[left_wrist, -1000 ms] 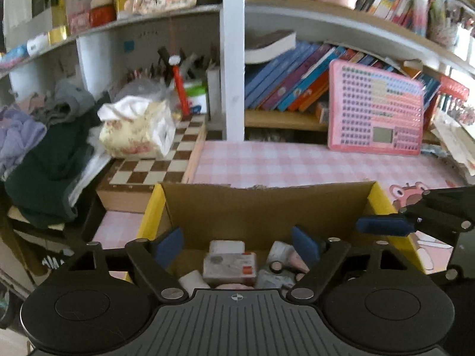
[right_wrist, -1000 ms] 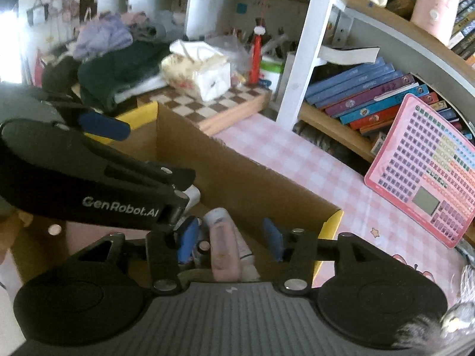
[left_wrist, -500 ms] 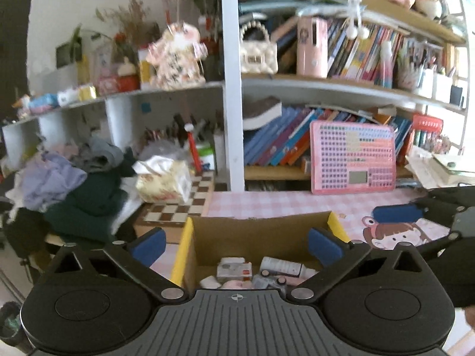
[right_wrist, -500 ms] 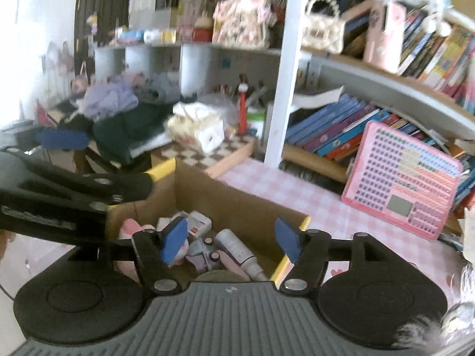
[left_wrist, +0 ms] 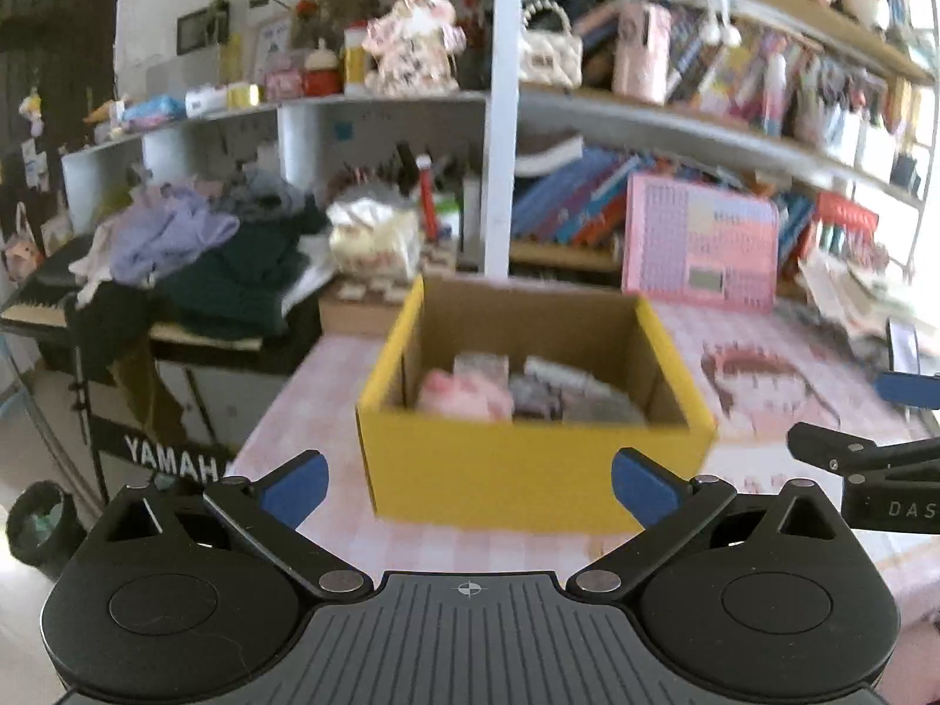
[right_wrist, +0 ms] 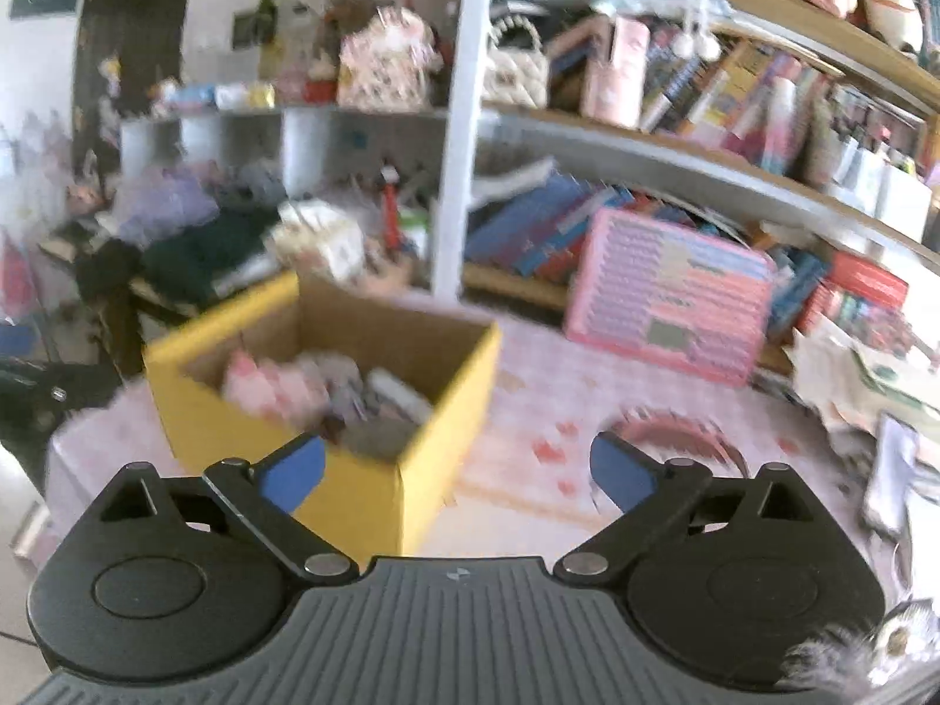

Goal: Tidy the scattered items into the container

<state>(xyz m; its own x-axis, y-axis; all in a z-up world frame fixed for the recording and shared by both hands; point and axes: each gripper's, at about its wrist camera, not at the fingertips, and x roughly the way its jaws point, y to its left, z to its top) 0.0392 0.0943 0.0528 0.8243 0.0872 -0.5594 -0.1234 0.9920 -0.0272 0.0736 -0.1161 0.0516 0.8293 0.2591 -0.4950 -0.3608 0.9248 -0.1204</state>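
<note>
Nearest in the left wrist view, the left gripper has its fingers spread wide with nothing between them. The right gripper is the same: its fingers have just been opening and nothing sits in the gap.

Just beyond both lies the pink checked tabletop, and on it the box, yellow outside and brown card inside. For the left gripper the box is dead ahead, its long side running across the view. For the right gripper the box sits ahead and to the left, one corner turned toward the fingers. Neither gripper touches it; both stand back from its near wall, and the left looks the more squarely lined up.

Inside the box is a heap of small items, pink, white and grey, too blurred to name singly. I see no loose item on the bare cloth near the fingers, so the tidying looks close to done.

Farther off, a pink board leans against the bookshelf.
</note>
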